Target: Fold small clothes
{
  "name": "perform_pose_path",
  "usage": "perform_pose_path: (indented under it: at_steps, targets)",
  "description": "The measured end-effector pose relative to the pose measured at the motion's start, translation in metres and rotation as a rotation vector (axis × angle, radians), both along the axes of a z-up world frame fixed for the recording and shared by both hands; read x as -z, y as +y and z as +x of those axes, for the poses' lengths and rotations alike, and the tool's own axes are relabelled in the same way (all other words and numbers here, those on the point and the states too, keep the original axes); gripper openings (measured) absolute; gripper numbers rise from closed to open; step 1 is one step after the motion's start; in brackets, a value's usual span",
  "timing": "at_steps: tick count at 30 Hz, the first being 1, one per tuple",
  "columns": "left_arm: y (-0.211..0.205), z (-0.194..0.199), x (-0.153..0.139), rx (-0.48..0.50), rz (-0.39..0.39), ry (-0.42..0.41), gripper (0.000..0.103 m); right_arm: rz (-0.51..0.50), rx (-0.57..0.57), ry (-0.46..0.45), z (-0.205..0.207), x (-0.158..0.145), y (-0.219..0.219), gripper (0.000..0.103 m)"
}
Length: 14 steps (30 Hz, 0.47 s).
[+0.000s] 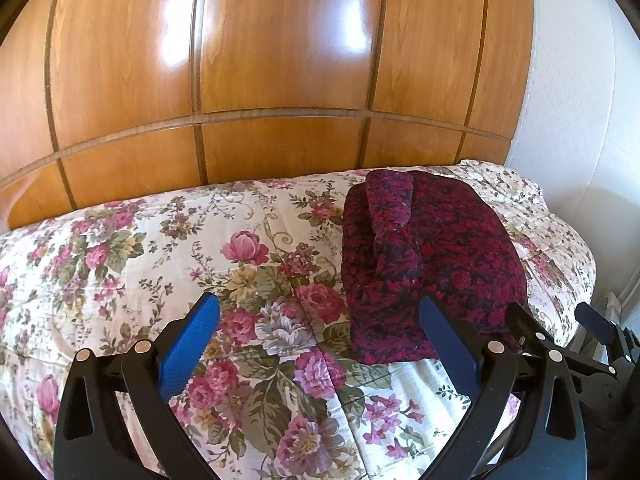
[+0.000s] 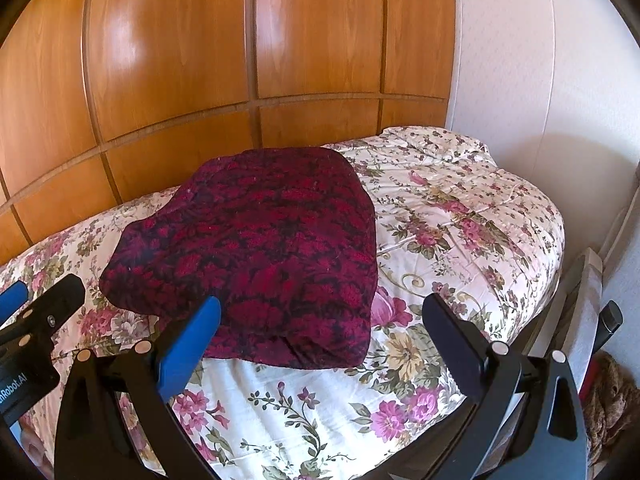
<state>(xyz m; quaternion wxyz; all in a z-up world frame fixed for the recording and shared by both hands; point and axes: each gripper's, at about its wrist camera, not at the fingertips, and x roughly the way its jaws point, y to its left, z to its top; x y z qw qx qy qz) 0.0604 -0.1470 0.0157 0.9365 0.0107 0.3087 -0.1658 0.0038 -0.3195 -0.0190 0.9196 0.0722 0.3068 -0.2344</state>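
Both the left gripper (image 1: pixel 320 320) and right gripper (image 2: pixel 320 320) hung wide apart, empty, above the bed (image 1: pixel 120 260). The garment (image 2: pixel 256 256) lay folded there; a careless pinch could drag it undone.

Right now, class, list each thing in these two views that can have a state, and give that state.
Dark red and black patterned knit garment: folded into a compact bundle, lying on the bed, held by neither gripper.
Floral quilted bedspread: spread over the bed, lightly rumpled.
Left gripper: open, empty.
Right gripper: open, empty.
Glossy wooden panelled wardrobe doors: closed.
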Motion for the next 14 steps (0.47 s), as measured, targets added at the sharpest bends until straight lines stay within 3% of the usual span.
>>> perform_pose_path:
  at_steps: [14]
  targets:
    - [0.005,0.014,0.015,-0.029,-0.008,0.070,0.099,0.002,0.006,-0.010,0.004,0.002,-0.008,0.101]
